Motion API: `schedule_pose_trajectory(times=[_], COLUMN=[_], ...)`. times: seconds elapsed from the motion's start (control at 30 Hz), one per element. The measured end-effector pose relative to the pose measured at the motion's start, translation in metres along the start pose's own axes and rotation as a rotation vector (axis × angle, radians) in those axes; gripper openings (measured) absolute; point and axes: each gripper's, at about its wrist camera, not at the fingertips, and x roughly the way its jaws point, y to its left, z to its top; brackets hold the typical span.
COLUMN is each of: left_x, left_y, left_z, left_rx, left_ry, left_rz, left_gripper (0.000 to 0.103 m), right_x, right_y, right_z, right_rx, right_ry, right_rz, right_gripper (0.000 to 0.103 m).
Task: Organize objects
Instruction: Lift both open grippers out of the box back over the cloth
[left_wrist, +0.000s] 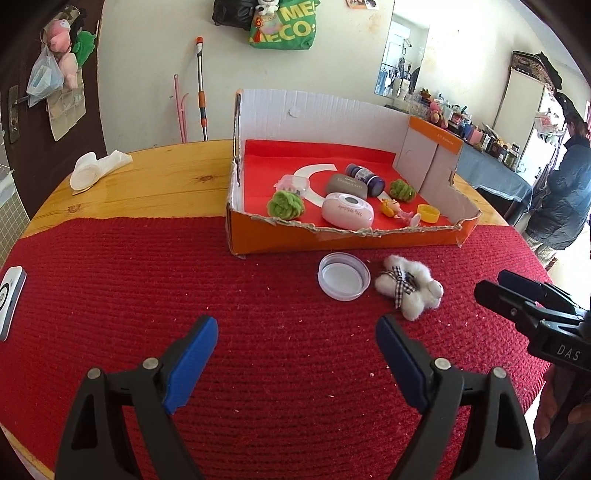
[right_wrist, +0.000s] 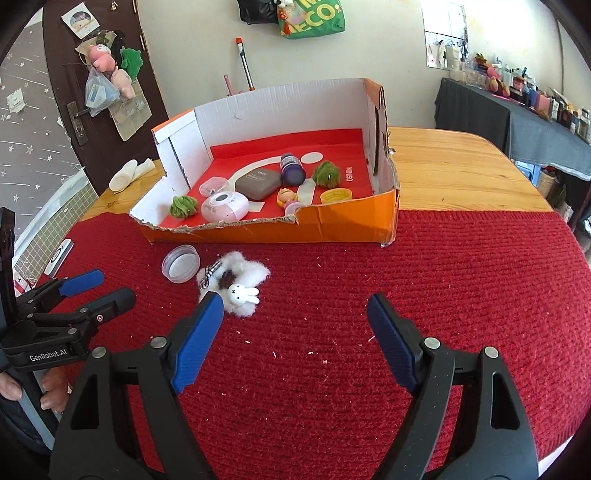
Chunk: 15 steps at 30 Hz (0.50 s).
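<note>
A white fluffy rabbit toy (left_wrist: 410, 288) (right_wrist: 236, 284) with a checked bow lies on the red knitted mat, beside a clear plastic lid (left_wrist: 343, 275) (right_wrist: 181, 264). Both sit just in front of the orange cardboard box (left_wrist: 332, 242) (right_wrist: 332, 225). The box holds green pompoms, a pink case (left_wrist: 347, 214), a grey case, a purple bottle, a yellow cap and a small figurine. My left gripper (left_wrist: 295, 325) is open and empty, short of the lid and toy. My right gripper (right_wrist: 295, 300) is open and empty, its left fingertip close to the toy.
A white cloth (left_wrist: 96, 170) lies on the bare wood at the table's far left. A white device (left_wrist: 9, 299) rests at the mat's left edge. A person in a dark coat (left_wrist: 569, 184) stands by a cluttered side table beyond the table's right end.
</note>
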Motion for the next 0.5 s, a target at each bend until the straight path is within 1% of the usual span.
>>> schedule_pose_trajectory(times=[0.23, 0.5], left_x=[0.008, 0.014], left_y=[0.002, 0.003], left_z=[-0.001, -0.002], left_rx=[-0.001, 0.007], left_ry=[0.019, 0.034], left_rz=[-0.001, 0.0], left_gripper=[0.089, 0.089], right_x=[0.01, 0.013], right_y=[0.001, 0.0], right_z=[-0.003, -0.003], right_rx=[-0.001, 0.005], right_ry=[0.029, 0.039], right_rz=[-0.004, -0.006], right_gripper=[0.08, 0.08])
